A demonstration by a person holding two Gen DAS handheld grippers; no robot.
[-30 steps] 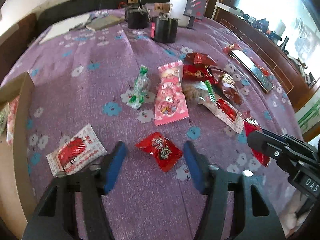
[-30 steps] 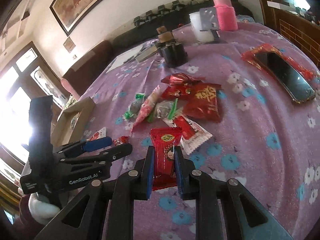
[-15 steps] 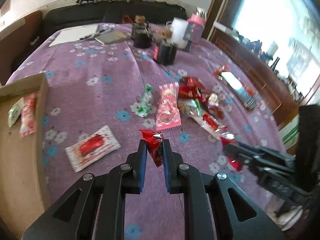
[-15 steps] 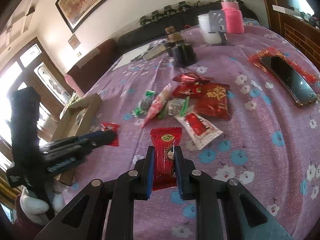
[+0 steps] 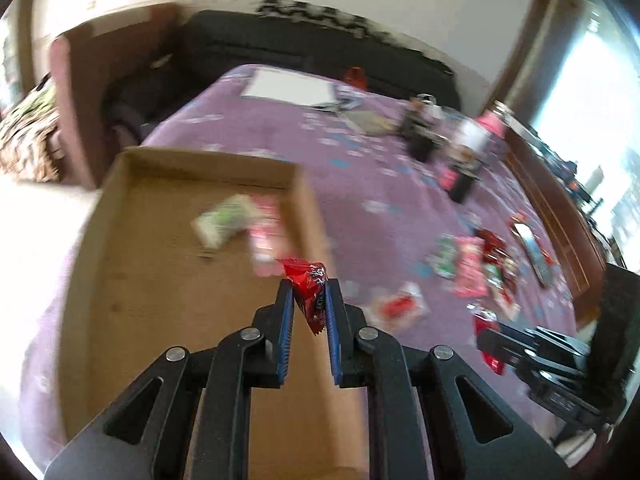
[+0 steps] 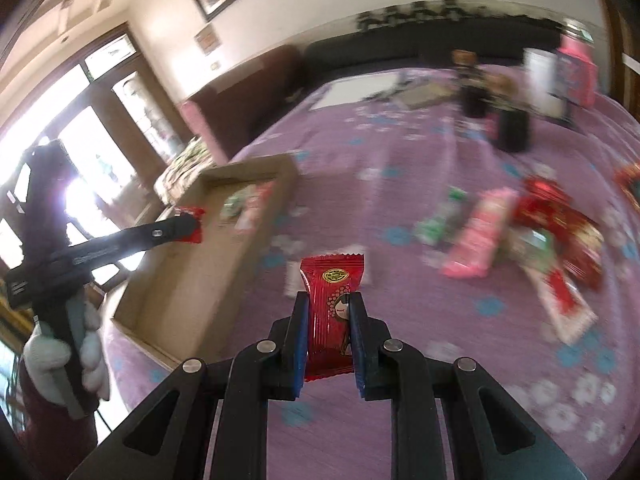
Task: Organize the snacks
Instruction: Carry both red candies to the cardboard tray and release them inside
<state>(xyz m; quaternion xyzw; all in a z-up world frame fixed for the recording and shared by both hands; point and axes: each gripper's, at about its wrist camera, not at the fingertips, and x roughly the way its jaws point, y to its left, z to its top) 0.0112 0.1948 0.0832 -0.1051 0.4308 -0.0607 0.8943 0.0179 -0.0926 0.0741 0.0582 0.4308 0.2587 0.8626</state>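
My left gripper (image 5: 307, 294) is shut on a small red snack packet (image 5: 310, 282) and holds it over the right side of a shallow cardboard box (image 5: 160, 264). The box holds a green packet (image 5: 224, 222) and a pink packet (image 5: 266, 232). My right gripper (image 6: 329, 304) is shut on a long red snack packet (image 6: 331, 304) above the purple flowered cloth (image 6: 400, 184), right of the box (image 6: 192, 280). The left gripper (image 6: 188, 226) with its red packet shows over the box in the right wrist view.
Several loose snacks lie on the cloth: a pink packet (image 6: 480, 236), a green one (image 6: 440, 220), red ones (image 6: 556, 212) and a white-red one (image 5: 400, 306). Dark jars (image 6: 512, 128), a pink bottle (image 6: 576, 68), papers (image 5: 288, 88) and a phone (image 5: 532, 244) stand farther off.
My left gripper closed on the small red packet, lifted it and swung left over the cardboard box. My right gripper, still holding its red packet, also moved left toward the box.
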